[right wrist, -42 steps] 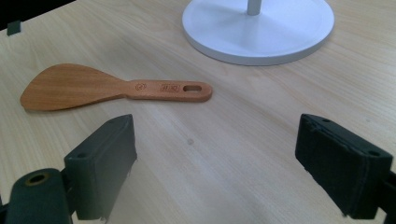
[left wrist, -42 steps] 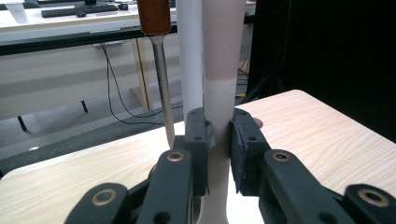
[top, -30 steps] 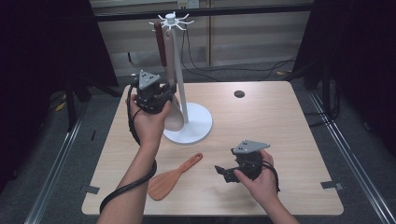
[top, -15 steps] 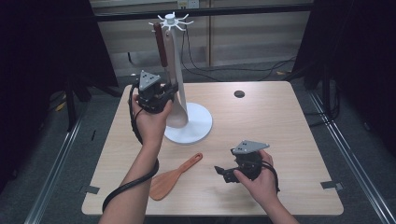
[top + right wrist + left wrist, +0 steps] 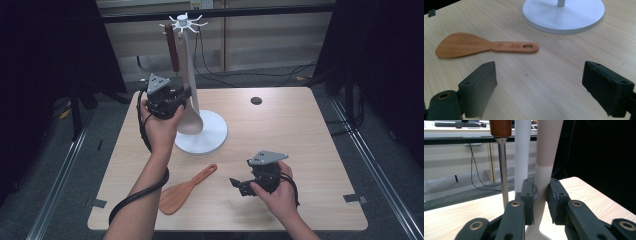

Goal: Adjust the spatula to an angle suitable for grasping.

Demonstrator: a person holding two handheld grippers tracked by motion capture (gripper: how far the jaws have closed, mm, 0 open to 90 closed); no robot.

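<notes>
Light wooden tabletop (image 5: 310,150). White round-based utensil stand (image 5: 206,131) far left of centre; brown-handled metal utensil (image 5: 172,47) hangs from its top hooks. Left claw (image 5: 165,97) clamped on handle of pale beige hanging spoon (image 5: 189,107). Right claw (image 5: 239,186) near, jaws wide, holding nothing. Flat orange-brown wooden spatula (image 5: 484,46) lies near-left of stand.

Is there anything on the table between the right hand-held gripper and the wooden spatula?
Nothing visible. The right hand-held gripper is open, and bare tabletop lies between its jaws and the wooden spatula. The white stand base sits farther back, off that line.
</notes>
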